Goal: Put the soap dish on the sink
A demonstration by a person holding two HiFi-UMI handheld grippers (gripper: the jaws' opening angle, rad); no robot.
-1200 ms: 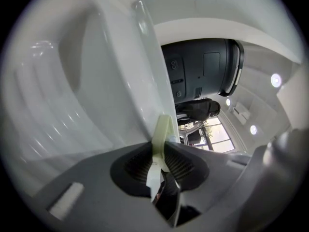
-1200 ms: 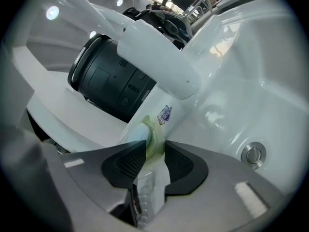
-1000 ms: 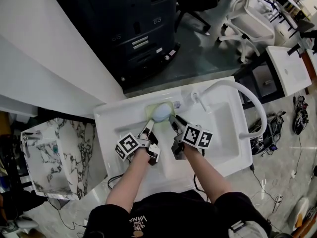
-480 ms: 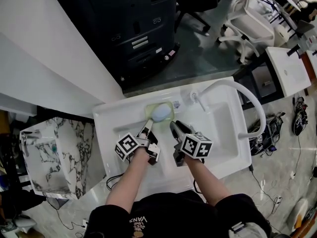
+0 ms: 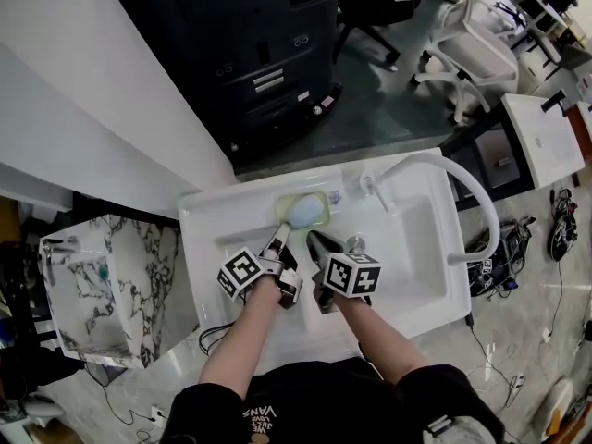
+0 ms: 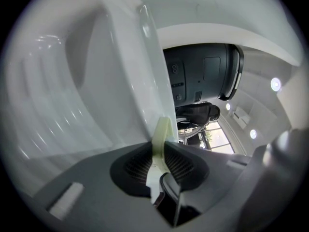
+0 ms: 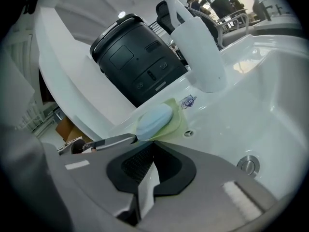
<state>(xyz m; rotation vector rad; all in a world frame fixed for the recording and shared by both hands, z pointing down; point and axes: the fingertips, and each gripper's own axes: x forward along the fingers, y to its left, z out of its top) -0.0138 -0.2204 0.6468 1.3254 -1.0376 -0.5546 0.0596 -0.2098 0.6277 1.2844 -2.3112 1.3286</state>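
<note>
- Left hand-held gripper (image 5: 280,233): pinched narrow on the near-left rim of the pale green soap dish (image 5: 323,207). In the left gripper view, rim (image 6: 161,129) caught edge-on between the jaws.
- Right hand-held gripper (image 5: 313,240): jaws just closed, pressed together on nothing. Hanging over the basin just beside the dish's near edge, apart from it.
- Soap dish: apparently flat on the back ledge of the sink (image 5: 205,213), blue soap (image 5: 303,213) lying in it, faucet (image 5: 368,185) base near on the right.
- Long axis: roughly along the ledge, crosswise to the left jaws' line.
- Seen from the left gripper: straight ahead, away from the person, already in contact, so the left much the nearer of the two.
- Likely next: ease the left jaws off and draw straight back toward the person, with no sideways drag on the rim.
</note>
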